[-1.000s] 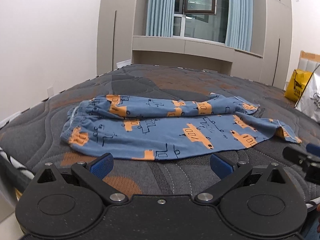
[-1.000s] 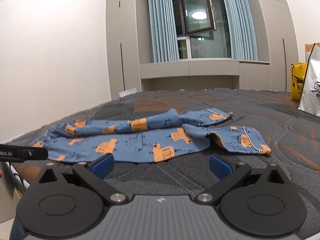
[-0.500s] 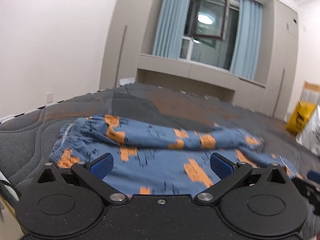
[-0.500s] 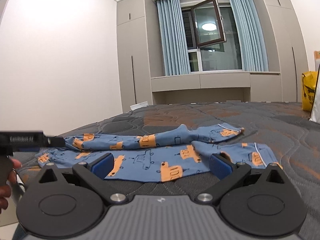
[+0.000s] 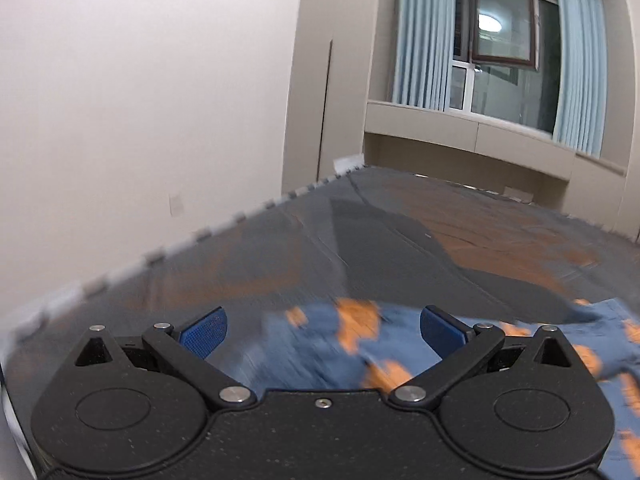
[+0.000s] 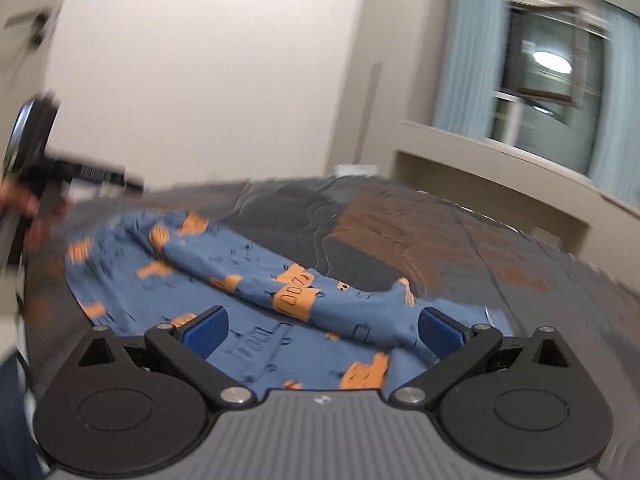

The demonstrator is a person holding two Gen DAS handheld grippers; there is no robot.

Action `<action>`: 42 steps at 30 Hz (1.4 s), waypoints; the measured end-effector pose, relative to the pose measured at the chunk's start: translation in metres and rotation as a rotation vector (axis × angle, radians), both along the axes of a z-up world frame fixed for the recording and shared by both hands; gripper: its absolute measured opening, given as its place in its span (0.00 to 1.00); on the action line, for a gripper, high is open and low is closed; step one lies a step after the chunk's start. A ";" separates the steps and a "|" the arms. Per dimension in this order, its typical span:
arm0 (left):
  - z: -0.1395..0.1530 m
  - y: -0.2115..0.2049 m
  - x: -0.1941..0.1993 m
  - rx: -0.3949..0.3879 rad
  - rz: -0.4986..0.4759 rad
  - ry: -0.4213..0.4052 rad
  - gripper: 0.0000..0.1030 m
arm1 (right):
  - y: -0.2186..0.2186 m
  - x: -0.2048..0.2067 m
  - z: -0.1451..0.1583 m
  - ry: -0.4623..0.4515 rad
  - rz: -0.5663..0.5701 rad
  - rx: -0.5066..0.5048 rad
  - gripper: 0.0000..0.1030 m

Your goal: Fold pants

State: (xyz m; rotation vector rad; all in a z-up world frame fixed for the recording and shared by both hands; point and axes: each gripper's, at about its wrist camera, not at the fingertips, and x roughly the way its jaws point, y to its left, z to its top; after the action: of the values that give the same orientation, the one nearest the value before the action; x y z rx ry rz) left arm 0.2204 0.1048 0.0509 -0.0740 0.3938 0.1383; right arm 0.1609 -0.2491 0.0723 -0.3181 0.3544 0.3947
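Pants (blue, orange print) lie spread on bed, legs crossing, one leg draped over other. Left claw spread wide, nothing between pads, low over pants near one end; cloth fills gap below it, view blurred. Right claw likewise spread wide, holding nothing, just above mid-part of pants. In right view, left claw's handle gripped by hand at far left edge. Window with curtains beyond bed.

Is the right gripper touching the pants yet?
Cannot tell. In the right wrist view the open right gripper has the pants between its fingers, but blur hides any contact or gap.
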 end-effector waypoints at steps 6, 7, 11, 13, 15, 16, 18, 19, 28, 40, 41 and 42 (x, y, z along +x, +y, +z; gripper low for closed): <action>-0.001 0.011 0.072 0.103 -0.235 0.110 1.00 | 0.005 0.096 0.007 0.104 0.049 -0.122 1.00; -0.001 0.012 0.087 0.122 -0.310 0.137 1.00 | 0.007 0.113 0.005 0.120 0.067 -0.122 1.00; -0.011 0.010 0.125 0.160 -0.498 0.225 1.00 | 0.013 0.181 -0.008 0.221 0.135 -0.116 0.99; -0.018 0.014 0.143 0.184 -0.558 0.260 0.99 | 0.020 0.217 -0.020 0.272 0.171 -0.136 0.89; -0.025 0.017 0.155 0.213 -0.603 0.292 0.99 | 0.027 0.244 -0.030 0.332 0.200 -0.129 0.85; -0.030 0.018 0.159 0.227 -0.622 0.313 0.99 | 0.031 0.257 -0.035 0.364 0.228 -0.118 0.83; -0.039 0.022 0.169 0.230 -0.641 0.354 0.99 | 0.036 0.274 -0.044 0.404 0.271 -0.113 0.82; -0.043 0.025 0.175 0.217 -0.650 0.383 0.97 | 0.039 0.281 -0.049 0.421 0.296 -0.128 0.81; -0.050 0.048 0.189 0.070 -0.644 0.482 0.34 | 0.047 0.307 -0.066 0.511 0.371 -0.131 0.43; -0.019 0.051 0.177 0.042 -0.453 0.313 0.01 | 0.084 0.276 -0.044 0.247 0.280 -0.294 0.03; -0.016 0.052 0.179 0.047 -0.426 0.303 0.01 | 0.089 0.280 -0.039 0.220 0.261 -0.300 0.03; -0.012 0.053 0.182 0.060 -0.393 0.295 0.01 | 0.095 0.285 -0.033 0.192 0.240 -0.303 0.03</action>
State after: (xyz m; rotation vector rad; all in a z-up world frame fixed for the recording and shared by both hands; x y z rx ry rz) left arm 0.4020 0.1582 0.0391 0.0852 0.6898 -0.2297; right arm 0.4460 -0.1540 0.0395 -0.6244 0.5683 0.6115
